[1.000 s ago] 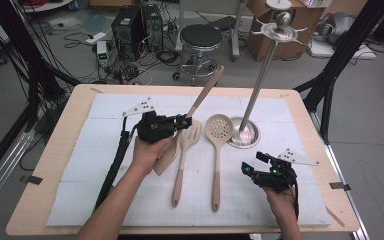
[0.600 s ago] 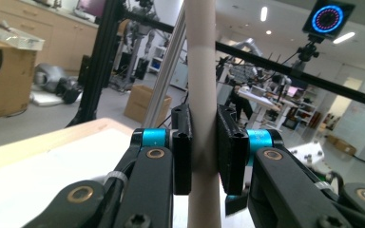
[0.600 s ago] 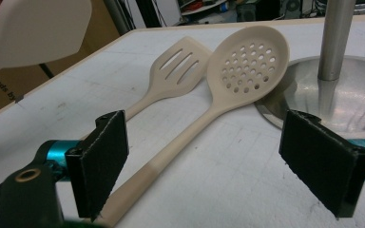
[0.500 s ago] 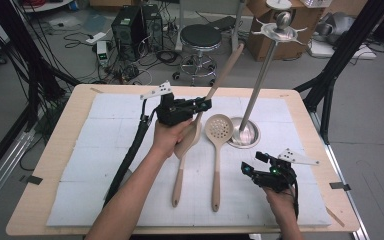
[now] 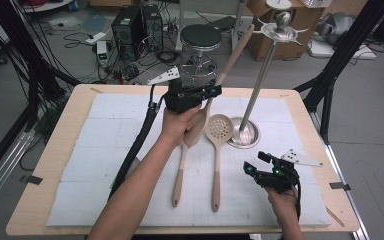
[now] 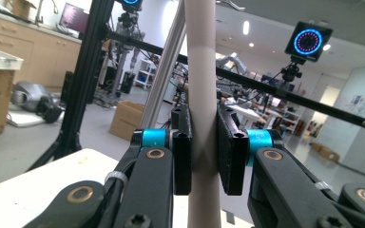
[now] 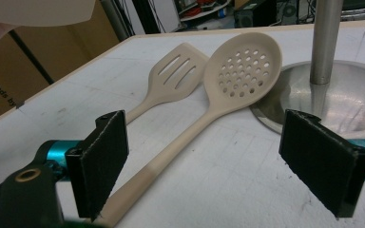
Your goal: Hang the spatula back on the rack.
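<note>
Pinching a beige utensil [image 5: 230, 57] mid-handle, left tool [image 5: 211, 91] holds it tilted, handle tip up-right toward the hanger stand [image 5: 265, 75]; right tool [image 5: 252, 162] spread, idle on surface [image 5: 80, 150].

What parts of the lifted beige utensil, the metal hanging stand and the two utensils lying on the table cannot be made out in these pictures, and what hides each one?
- Lifted beige utensil: its head, high view, hidden behind the left hand.
- Same utensil's shaft: both ends, left gripper view, cut off by the frame edges.
- Silver metal stand: its top, right gripper view, cut off by the upper edge.
- Beige slotted spatula: its blade, high view, covered by the left hand.
- Beige perforated spoon: handle end, right gripper view, behind a jaw.
</note>
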Demonstrator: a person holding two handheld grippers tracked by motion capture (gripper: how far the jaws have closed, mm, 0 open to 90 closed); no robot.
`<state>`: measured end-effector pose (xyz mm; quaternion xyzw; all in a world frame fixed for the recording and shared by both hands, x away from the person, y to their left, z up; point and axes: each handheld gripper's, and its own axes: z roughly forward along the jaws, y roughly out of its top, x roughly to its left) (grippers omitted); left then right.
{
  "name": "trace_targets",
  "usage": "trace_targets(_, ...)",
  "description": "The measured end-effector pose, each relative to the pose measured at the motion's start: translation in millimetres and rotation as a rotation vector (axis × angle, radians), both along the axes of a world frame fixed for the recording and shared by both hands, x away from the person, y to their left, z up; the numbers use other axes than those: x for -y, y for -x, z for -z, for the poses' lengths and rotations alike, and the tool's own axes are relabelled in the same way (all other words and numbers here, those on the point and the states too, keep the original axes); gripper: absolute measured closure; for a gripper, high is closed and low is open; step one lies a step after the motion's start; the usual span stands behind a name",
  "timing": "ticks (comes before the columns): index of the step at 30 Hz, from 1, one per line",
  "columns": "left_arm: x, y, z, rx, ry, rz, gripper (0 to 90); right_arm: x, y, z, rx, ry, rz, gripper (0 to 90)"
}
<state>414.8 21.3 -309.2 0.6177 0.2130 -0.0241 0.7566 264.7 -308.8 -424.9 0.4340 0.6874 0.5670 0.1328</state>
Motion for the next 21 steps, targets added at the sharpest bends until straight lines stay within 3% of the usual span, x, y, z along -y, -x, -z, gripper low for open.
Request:
trace_targets(13, 4.1, -5.8, 9.3, -0.019, 0.027, 0.093, 78.5, 1.3, 0.4, 0.2, -0.001, 0.003, 0.003, 16.1)
trace_targets(21, 7.6, -3.1, 8.8, -0.017, 0.004, 0.096, 78.5, 1.5, 0.8, 0.1, 0.001, 0.003, 0.004, 16.1)
